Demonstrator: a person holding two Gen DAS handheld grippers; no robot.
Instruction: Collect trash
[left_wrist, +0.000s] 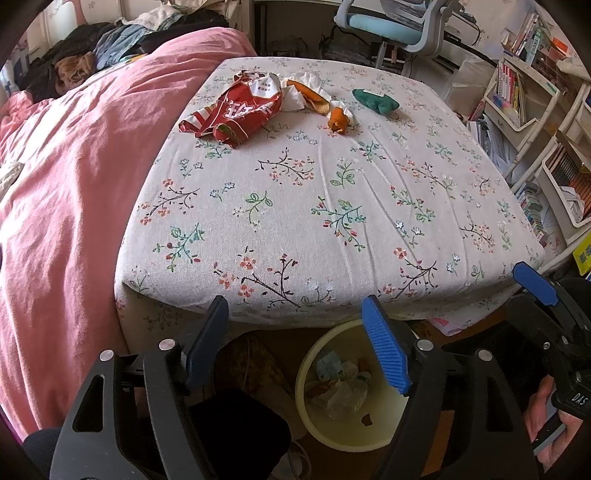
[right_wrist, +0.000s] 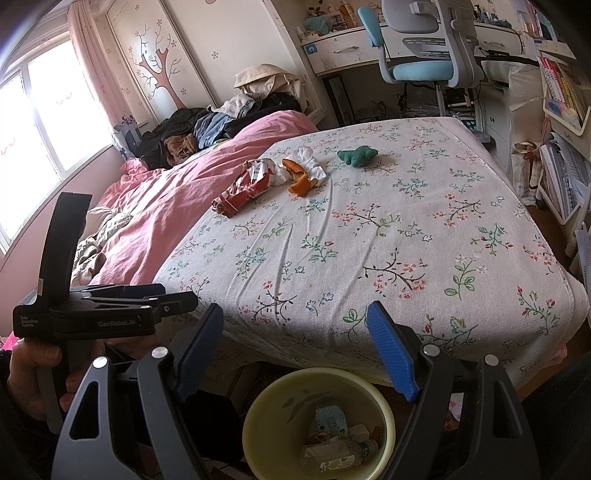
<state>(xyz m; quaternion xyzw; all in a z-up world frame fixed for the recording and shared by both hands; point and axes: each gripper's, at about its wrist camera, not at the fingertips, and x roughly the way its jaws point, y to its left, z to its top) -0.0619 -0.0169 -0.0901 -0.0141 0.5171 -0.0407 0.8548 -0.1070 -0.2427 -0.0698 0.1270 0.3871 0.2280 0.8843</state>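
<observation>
On the far side of the floral bed sheet (left_wrist: 295, 206) lie a crumpled red snack bag (left_wrist: 236, 110), white tissue (left_wrist: 299, 92) and orange peel (left_wrist: 325, 107). A green cloth toy (left_wrist: 375, 100) lies to their right. The same pile shows in the right wrist view: bag (right_wrist: 243, 188), peel (right_wrist: 299, 179), tissue (right_wrist: 312, 162), toy (right_wrist: 356, 155). A pale yellow bin (left_wrist: 343, 435) with trash inside stands on the floor below the bed's near edge, also in the right wrist view (right_wrist: 266, 406). My left gripper (left_wrist: 299, 343) and right gripper (right_wrist: 295, 347) are both open and empty, above the bin.
A pink duvet (left_wrist: 66, 177) covers the bed's left half, with piled clothes (right_wrist: 192, 133) behind it. A blue office chair (right_wrist: 424, 62) and a desk stand beyond the bed. Bookshelves (left_wrist: 532, 110) line the right side. The right gripper also shows in the left view (left_wrist: 546, 302).
</observation>
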